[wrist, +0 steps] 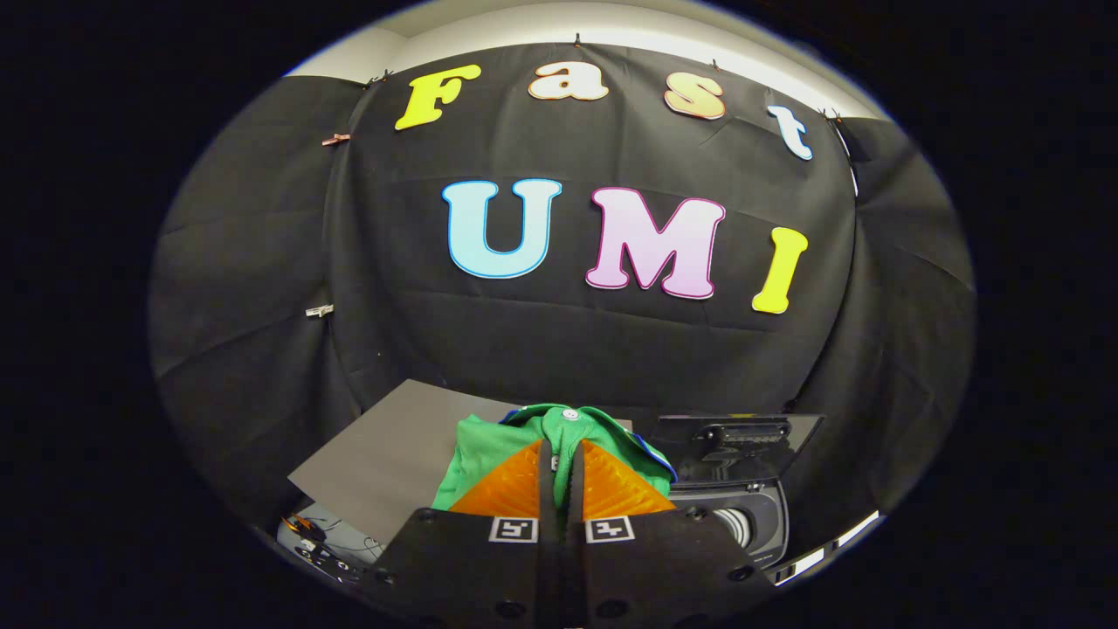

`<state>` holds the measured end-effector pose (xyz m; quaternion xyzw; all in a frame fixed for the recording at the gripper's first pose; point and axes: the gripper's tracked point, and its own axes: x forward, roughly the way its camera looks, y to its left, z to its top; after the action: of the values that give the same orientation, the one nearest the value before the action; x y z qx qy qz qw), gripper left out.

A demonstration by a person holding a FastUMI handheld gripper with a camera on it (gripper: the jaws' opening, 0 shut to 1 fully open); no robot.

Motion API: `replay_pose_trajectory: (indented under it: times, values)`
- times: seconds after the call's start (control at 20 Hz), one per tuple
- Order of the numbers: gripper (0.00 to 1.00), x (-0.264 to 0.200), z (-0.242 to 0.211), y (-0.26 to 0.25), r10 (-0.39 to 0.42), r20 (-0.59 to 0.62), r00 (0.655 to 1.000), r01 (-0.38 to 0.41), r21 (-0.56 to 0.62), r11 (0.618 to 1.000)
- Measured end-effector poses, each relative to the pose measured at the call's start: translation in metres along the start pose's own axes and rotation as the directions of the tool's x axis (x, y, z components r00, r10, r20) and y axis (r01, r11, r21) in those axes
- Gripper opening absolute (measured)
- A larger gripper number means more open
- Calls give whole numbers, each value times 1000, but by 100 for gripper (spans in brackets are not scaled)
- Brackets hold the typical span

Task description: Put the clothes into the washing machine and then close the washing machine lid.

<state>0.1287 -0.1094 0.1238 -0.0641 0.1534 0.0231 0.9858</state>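
So the green fabric shirt with a white button and blue trim (559, 432) sits bottom centre of the frame, pinched between the tongs (560, 454), which are squeezed together on a fold of it. It hangs over a flat grey sheet on the bench (384, 454) to the lower left. Lower right is the small dark washing machine (751, 515), its glossy black lid (742, 445) flipped up and open behind the drum.
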Motion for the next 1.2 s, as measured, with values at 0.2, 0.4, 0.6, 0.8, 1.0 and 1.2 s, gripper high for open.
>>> replay_pose_trajectory:
  times: [0.2, 0.4, 0.6, 0.8, 1.0, 1.2]
  values:
    - [5, -7, 2, -43, -10, 25, 1000, 10, -6, 1000]
    - [5, -7, -2, -91, -55, 25, 998, 57, -65, 996]
    - [5, -2, -2, -131, -96, 24, 995, 98, -104, 990]
    - [5, 6, -9, -168, -117, 17, 993, 118, -74, 990]
    - [5, 16, -20, -205, -141, 8, 990, 142, -37, 989]
    - [5, 32, -38, -243, -194, -12, 981, 193, -28, 981]
